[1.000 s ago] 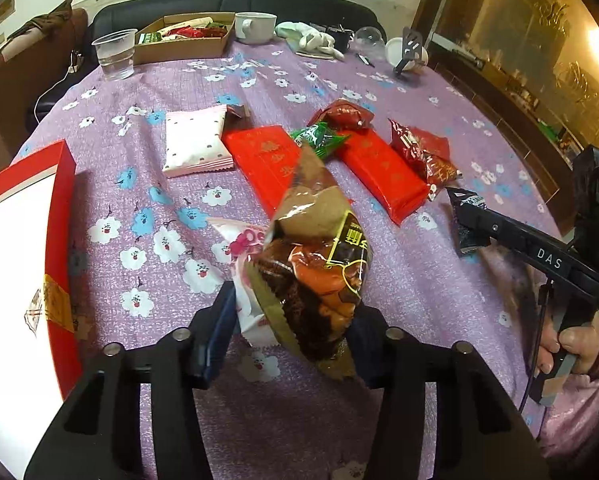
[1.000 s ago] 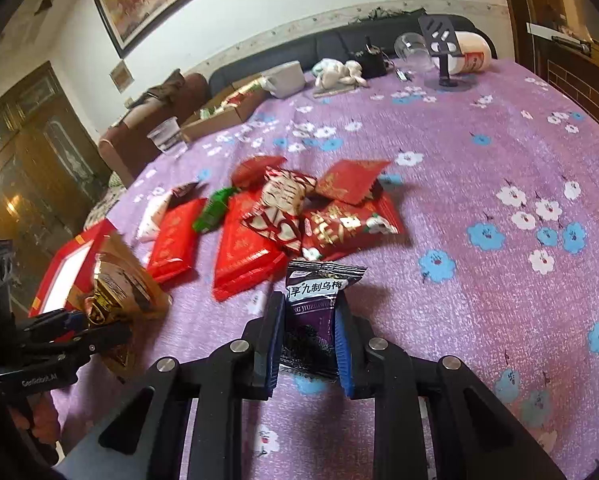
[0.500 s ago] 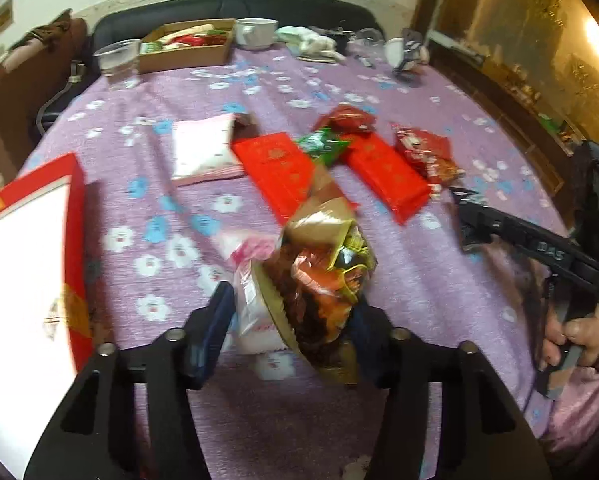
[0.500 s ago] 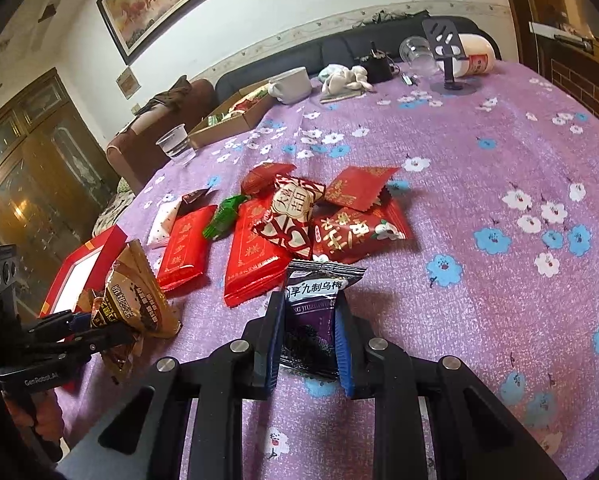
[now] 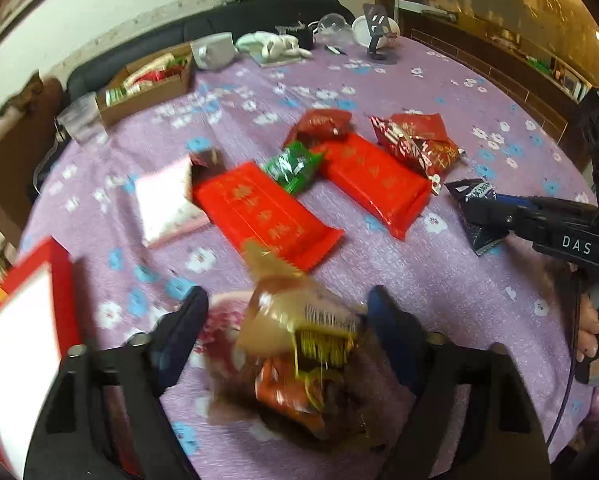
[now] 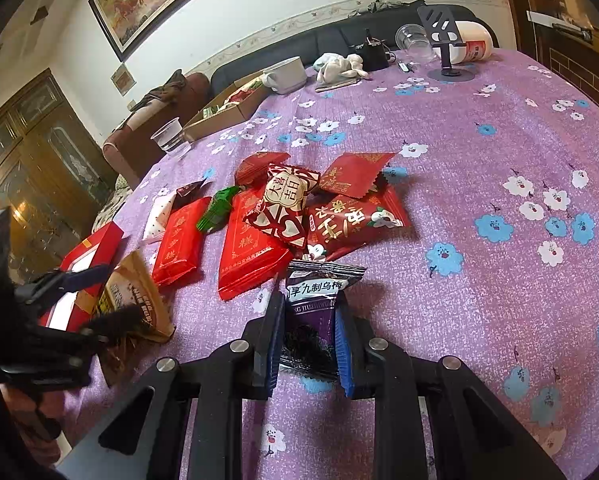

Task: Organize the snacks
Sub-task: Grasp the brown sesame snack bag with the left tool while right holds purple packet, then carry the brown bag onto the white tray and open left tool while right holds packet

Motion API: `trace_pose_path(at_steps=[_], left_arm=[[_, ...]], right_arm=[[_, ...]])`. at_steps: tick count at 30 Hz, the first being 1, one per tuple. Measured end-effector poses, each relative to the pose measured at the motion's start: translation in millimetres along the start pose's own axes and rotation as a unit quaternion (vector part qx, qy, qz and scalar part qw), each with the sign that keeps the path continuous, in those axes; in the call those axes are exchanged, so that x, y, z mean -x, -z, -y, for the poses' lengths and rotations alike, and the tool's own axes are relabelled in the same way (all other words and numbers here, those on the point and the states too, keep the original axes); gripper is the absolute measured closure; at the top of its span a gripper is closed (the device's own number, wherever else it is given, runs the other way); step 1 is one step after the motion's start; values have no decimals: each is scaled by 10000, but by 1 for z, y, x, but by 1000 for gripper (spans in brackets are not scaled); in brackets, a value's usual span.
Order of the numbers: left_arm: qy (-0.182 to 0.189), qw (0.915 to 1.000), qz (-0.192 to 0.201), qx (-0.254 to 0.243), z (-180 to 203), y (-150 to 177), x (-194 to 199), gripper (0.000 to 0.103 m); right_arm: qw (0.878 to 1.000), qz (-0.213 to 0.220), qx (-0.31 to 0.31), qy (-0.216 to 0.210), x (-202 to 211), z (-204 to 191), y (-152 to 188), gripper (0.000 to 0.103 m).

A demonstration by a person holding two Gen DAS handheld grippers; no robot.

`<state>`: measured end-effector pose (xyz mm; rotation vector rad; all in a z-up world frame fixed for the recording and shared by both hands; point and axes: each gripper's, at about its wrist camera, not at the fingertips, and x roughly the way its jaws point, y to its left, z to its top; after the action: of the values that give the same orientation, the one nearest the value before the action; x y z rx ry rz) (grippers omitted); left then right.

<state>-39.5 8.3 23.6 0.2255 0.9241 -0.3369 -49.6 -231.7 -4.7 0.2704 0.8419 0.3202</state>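
Both grippers black plastic, 2 fingers each with blue pads [image 6: 344,344], silver screws [image 6: 239,346] on the arms. Right gripper [image 5: 484,216] body marked "DAS" in white; thin purple cable [image 5: 570,364] hangs beside its handle.

Lilac tablecloth [image 6: 479,152] with white and blue flowers; red packets [image 6: 251,240].

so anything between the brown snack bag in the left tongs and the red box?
Nothing visible. The brown foil snack bag sits between the left tongs, with a pink wrapper beside it. Only bare purple flowered tablecloth shows on the way to the red white-lined box at left.
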Motion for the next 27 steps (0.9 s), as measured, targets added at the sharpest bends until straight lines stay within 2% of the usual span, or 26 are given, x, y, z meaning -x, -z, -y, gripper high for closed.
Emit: trace_pose_path(at_steps=[1, 6, 11, 12, 15, 23, 27], left_arm=[[125, 9999, 45, 60, -2, 2, 1, 54], [58, 9998, 177, 52, -3, 8, 11, 60], [173, 9989, 383, 204, -6, 17, 26, 67], [199, 9985, 452, 216, -6, 19, 30, 81], [424, 9963, 680, 298, -11, 25, 46, 83], [481, 9927, 976, 525, -30, 42, 76, 89], [414, 9909, 1119, 624, -43, 49, 92, 91]], right_arm=[[10000, -8, -8, -4, 0, 0, 0, 79], [10000, -50, -13, -5, -2, 0, 0, 79], [10000, 18, -1, -7, 0, 0, 0, 79], [10000, 36, 13, -5, 0, 0, 0, 79], [10000, 87, 28, -20, 2, -2, 0, 79], [9996, 235, -15, -137, 8, -5, 0, 79], [9988, 191, -129, -434, 11, -15, 2, 79]])
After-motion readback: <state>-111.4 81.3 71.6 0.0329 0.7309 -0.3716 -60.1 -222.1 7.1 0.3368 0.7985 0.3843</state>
